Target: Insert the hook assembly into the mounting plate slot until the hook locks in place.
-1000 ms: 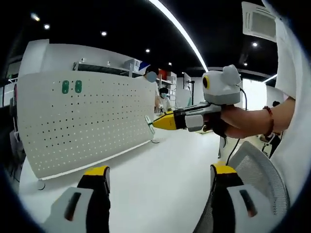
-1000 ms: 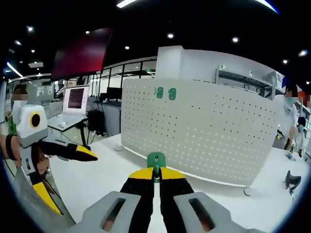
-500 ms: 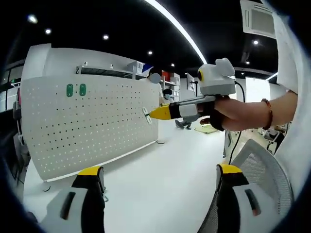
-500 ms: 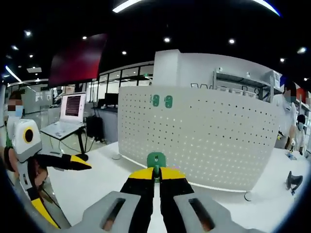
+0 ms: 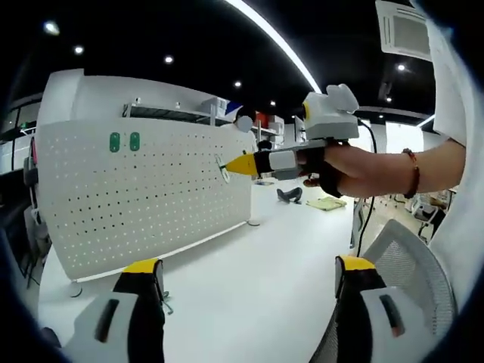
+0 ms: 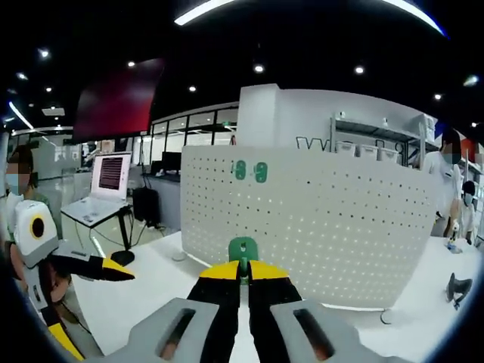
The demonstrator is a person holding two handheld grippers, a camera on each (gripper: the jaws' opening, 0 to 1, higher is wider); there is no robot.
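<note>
Bright ceiling strip lights (image 5: 274,39) — sharp centre, fisheye-bent edges.

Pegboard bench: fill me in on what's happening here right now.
A person holds a gripper in each hand at a white table. The right gripper is shut on a small green hook, held up in front of the white pegboard but not yet in it. Two green pieces already sit near the board's top. The left gripper is open, holding nothing, low over the table.
</note>
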